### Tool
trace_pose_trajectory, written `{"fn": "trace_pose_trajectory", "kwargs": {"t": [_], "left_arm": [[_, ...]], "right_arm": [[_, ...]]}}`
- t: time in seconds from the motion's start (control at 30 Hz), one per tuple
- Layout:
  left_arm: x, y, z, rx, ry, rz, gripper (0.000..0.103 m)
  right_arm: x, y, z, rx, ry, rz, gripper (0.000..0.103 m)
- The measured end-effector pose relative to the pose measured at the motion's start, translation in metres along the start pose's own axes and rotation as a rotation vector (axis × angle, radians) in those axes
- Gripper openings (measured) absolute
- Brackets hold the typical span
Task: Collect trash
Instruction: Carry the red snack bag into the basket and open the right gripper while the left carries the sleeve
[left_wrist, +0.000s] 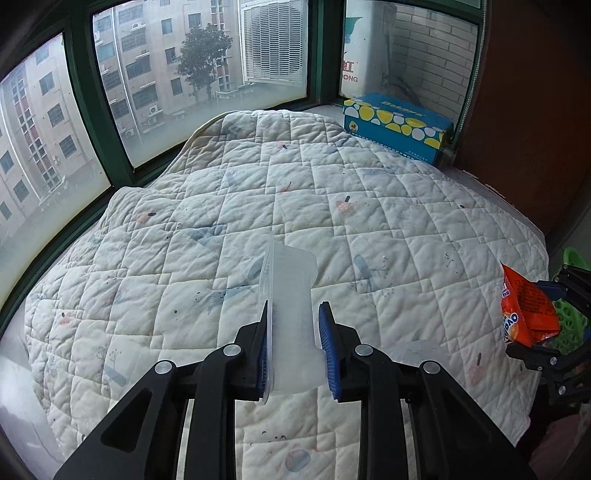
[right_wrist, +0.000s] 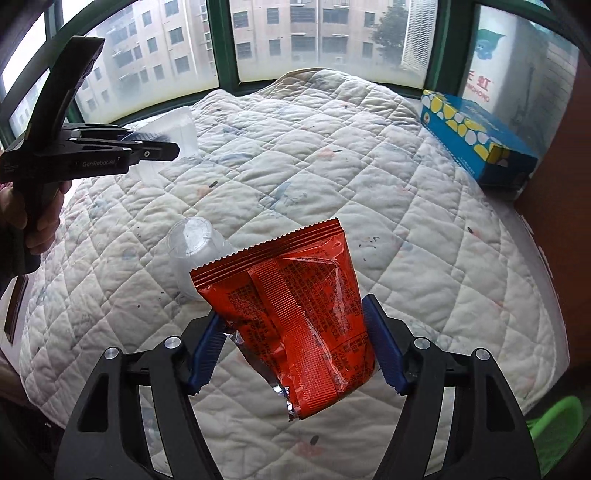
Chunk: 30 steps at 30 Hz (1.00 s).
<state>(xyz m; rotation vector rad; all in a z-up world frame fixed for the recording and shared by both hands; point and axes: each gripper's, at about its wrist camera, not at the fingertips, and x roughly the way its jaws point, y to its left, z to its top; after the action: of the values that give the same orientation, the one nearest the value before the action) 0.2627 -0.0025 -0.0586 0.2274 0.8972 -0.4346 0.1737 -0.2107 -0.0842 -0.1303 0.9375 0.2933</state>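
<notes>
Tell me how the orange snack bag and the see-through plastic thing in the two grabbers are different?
The orange snack bag is bright, printed and crinkled; the clear plastic container is pale, see-through and stiff-looking. The bag sits in the right gripper, whose jaws stand wide; the container sits in the left gripper, whose jaws are narrow. Both are lifted above the quilt.

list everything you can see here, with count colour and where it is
clear plastic container: 1, translucent, held between the left gripper's pads
snack packet: 1, orange-red, between the right gripper's pads
clear plastic cup: 1, transparent, lying on the quilt behind the packet
tissue box: 1, blue with yellow and white spots, far right by the window
quilt: 1, white, covering the surface
basket: 1, green, right edge
left gripper: black, blue pads
right gripper: black, blue pads
hand: 1, holding the left gripper's handle
</notes>
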Motion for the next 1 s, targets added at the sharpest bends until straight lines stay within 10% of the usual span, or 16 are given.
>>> {"fn": "trace_pose_trajectory", "kwargs": {"t": [1.0], "left_arm": [[-0.110,-0.179,0.006,0.203,-0.155,-0.270,0.023]], "right_arm": [[-0.151,-0.096,-0.114,0.447,-0.151,-0.199,0.071]]}}
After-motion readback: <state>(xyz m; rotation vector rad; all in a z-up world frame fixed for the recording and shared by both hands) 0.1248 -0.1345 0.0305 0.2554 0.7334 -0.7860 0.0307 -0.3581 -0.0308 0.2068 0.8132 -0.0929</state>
